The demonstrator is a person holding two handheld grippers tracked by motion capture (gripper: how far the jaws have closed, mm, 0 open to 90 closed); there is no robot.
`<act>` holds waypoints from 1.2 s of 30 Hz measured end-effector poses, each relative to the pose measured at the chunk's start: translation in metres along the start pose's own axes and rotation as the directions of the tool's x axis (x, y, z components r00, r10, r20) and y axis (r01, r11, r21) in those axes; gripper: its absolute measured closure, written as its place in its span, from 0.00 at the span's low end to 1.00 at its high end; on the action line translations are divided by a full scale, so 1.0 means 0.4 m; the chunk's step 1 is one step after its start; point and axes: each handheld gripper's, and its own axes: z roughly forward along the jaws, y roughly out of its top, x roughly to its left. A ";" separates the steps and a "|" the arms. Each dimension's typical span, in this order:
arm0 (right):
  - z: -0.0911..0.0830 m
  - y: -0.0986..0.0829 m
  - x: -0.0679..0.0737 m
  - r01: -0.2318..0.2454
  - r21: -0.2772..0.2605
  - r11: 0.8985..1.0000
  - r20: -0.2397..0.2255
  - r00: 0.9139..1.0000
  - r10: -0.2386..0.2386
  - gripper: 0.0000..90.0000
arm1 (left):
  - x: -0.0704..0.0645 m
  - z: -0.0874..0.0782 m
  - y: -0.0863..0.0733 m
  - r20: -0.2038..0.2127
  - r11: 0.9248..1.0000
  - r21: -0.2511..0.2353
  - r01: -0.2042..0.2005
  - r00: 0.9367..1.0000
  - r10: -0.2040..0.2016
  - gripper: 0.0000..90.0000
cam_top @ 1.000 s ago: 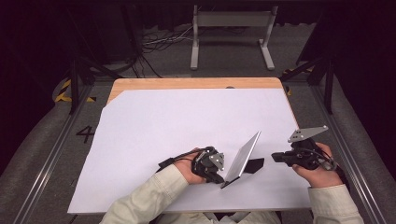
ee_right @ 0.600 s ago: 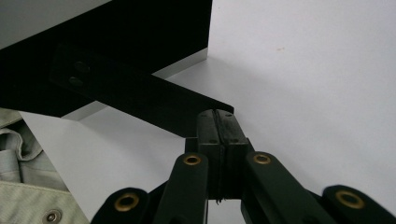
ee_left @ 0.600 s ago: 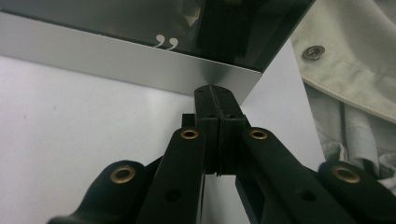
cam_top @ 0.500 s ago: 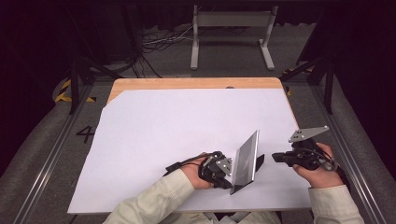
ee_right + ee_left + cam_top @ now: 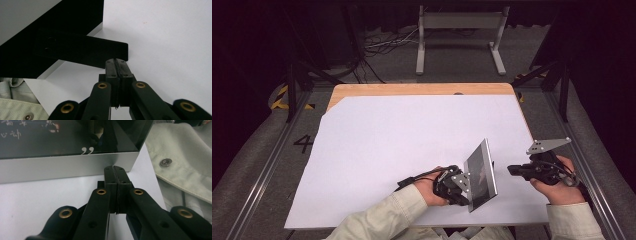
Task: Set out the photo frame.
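The picture frame (image 5: 481,175) stands tilted on the white tabletop (image 5: 412,140) near its front edge, long axis running from 7 to 1 o'clock. The left gripper (image 5: 460,186), jaws clenched empty, touches it at 9 o'clock; the right gripper (image 5: 514,170), likewise clenched, waits at 3 o'clock behind its black stand (image 5: 82,51).

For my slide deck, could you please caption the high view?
Left gripper props a silver picture frame upright on white paper; right gripper waits beside it.
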 end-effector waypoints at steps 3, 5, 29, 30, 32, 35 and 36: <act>-0.002 -0.003 0.000 0.001 0.001 1.000 0.002 1.000 -0.001 0.98 | -0.001 0.010 0.007 -0.014 1.000 -0.019 0.003 1.000 -0.003 1.00; -0.003 -0.004 0.000 -0.001 0.000 1.000 0.003 1.000 0.001 0.98 | -0.002 0.012 0.008 -0.020 1.000 -0.020 0.002 1.000 -0.003 1.00; -0.013 -0.001 -0.001 0.013 -0.023 1.000 0.032 0.999 -0.012 0.93 | -0.015 0.046 0.026 -0.101 0.995 -0.103 -0.012 0.995 0.002 0.85; -0.014 -0.001 -0.002 0.013 -0.022 1.000 0.033 0.999 -0.012 0.92 | -0.016 0.043 0.025 -0.101 0.995 -0.104 -0.007 0.995 -0.004 0.84; -0.014 -0.001 -0.003 0.013 -0.022 1.000 0.034 0.999 -0.012 0.92 | -0.015 0.039 0.024 -0.099 0.995 -0.104 -0.005 0.995 -0.005 0.84; -0.014 0.000 -0.004 0.012 -0.025 1.000 0.034 0.999 -0.011 0.90 | -0.017 0.030 0.021 -0.087 0.995 -0.098 0.018 0.996 -0.027 0.85; -0.013 0.000 -0.005 0.012 -0.025 1.000 0.033 0.999 -0.011 0.90 | -0.019 0.028 0.021 -0.088 0.996 -0.090 0.020 0.996 -0.028 0.85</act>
